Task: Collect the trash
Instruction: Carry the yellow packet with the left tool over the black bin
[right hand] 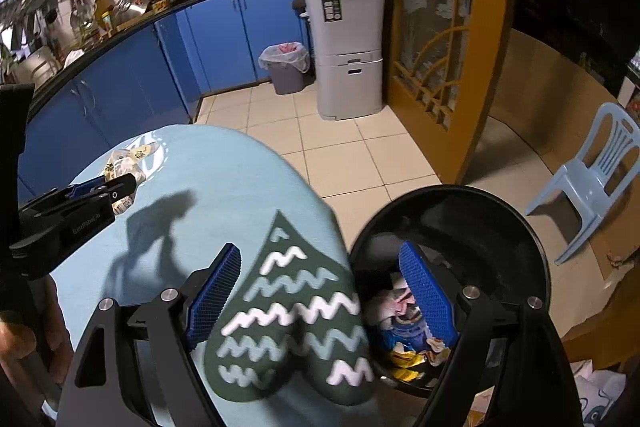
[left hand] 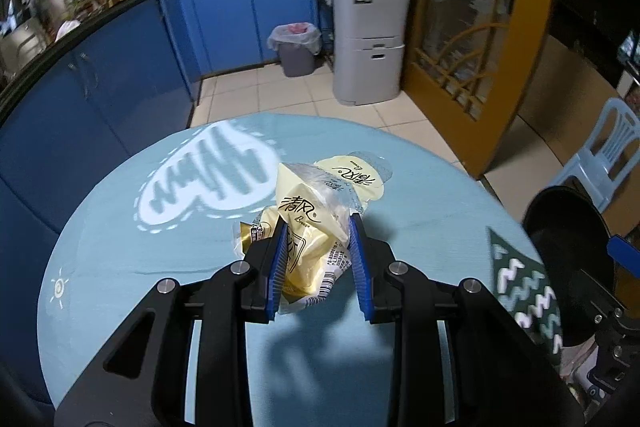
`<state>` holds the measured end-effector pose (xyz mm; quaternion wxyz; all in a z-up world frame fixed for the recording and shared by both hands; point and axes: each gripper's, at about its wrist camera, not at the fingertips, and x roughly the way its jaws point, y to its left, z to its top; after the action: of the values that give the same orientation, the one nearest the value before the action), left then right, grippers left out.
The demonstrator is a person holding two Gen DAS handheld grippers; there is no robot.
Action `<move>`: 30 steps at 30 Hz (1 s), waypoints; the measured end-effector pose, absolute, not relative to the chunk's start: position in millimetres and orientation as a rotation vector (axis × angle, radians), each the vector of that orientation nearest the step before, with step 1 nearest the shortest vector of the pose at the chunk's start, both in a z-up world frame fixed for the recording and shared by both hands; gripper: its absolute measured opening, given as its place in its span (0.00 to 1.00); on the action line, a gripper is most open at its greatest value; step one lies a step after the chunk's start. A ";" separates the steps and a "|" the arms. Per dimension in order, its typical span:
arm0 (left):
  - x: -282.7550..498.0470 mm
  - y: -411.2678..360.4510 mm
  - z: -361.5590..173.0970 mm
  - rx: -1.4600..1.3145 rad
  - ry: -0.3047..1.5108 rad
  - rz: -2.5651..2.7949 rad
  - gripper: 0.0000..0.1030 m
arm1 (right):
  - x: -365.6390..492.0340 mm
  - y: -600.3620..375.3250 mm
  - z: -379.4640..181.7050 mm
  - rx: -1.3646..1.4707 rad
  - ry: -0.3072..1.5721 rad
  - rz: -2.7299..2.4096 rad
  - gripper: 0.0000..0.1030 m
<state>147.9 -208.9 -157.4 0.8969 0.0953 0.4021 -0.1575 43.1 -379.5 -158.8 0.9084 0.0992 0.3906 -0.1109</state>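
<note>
Left wrist view: left gripper (left hand: pixel 318 259) is clamped narrow on a crumpled yellow tissue-pack wrapper (left hand: pixel 308 223), blue pads pressing both sides. The wrapper looks lifted just clear of the round table (left hand: pixel 120 247), judging by the shadow under it. Second piece of the same yellow wrapper (left hand: pixel 356 177) sits at 1 o'clock from the jaws, just beyond the held one; can't tell if it's attached or loose. Readable print: "清风" with "Breeze" in script below it, repeated upside down on the far piece; barcode and fine print near the left pad, too small to read. Black trash bin (left hand: pixel 568 267) is at 3 o'clock, off the table edge.

Right wrist view: right gripper (right hand: pixel 320 295) stands wide with nothing pinched; its left finger is over the tablecloth's green tree print (right hand: pixel 296 311), its right finger is over the bin mouth. Black trash bin (right hand: pixel 480 211) sits at 2 o'clock, already holding mixed wrappers and paper scraps (right hand: pixel 404 331). Left gripper (right hand: pixel 120 189) with its wrapper shows at 10 o'clock; "GenRobot.AI" on its body.

Progress estimate: mid-task. Some trash is binned, one wrapper gripped but not yet dropped, possibly one piece left on the table.
</note>
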 end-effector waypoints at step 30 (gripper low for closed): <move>60.9 -396.5 -151.3 0.442 0.764 -0.618 0.32 | -30.0 -494.4 -173.0 0.366 0.771 -0.416 0.77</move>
<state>60.9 -396.5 -151.3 0.8584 0.2103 0.3637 -0.2944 -30.0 -494.4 -173.0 0.8893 0.1764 0.3713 -0.2002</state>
